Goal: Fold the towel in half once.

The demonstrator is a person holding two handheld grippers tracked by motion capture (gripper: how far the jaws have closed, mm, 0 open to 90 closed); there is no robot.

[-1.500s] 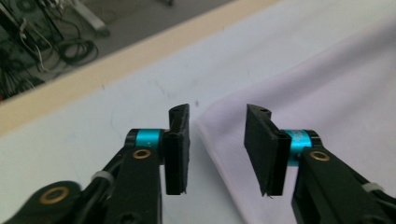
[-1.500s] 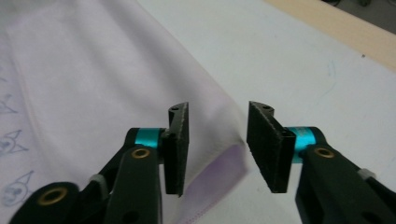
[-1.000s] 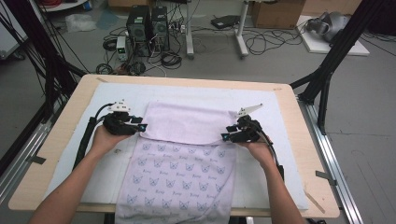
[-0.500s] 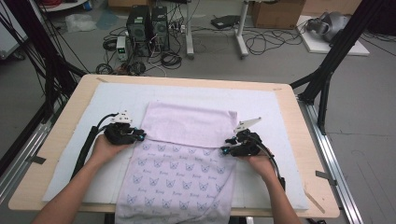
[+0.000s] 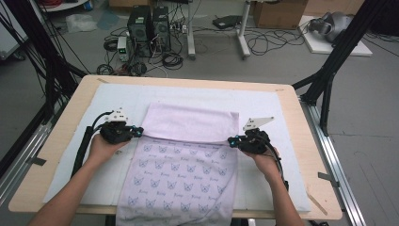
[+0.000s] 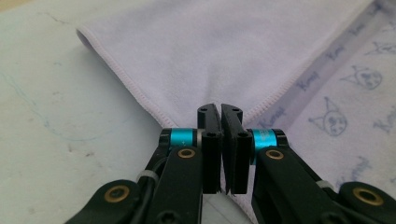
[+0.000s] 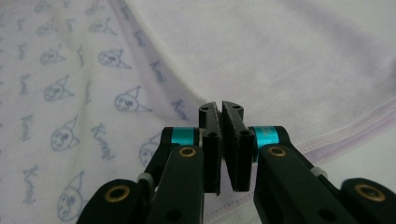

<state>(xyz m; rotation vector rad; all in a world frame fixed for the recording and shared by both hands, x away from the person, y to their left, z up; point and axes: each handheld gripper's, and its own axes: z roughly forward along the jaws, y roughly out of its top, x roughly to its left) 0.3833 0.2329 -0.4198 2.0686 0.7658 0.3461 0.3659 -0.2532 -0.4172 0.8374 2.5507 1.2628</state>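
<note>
A lilac towel point(image 5: 183, 174) printed with small cat faces lies along the middle of the table, its near end hanging over the front edge. Its far part is folded back toward me as a plain flap point(image 5: 190, 123). My left gripper point(image 5: 139, 132) is shut on the flap's left corner, and in the left gripper view the towel point(image 6: 224, 56) runs into the closed left gripper point(image 6: 220, 112). My right gripper point(image 5: 231, 140) is shut on the flap's right corner. The right gripper point(image 7: 220, 109) pinches the hemmed towel point(image 7: 289, 51) edge.
A white mat point(image 5: 263, 108) covers the wooden table point(image 5: 70, 103) under the towel. Black frame legs point(image 5: 329, 70) stand off the table's right and left. Computers point(image 5: 148, 28) and cables sit on the floor beyond the far edge.
Both grippers have drawn the flap's corners a little toward me, lengthening the folded-over part. Over the last half second they have hardly moved.
</note>
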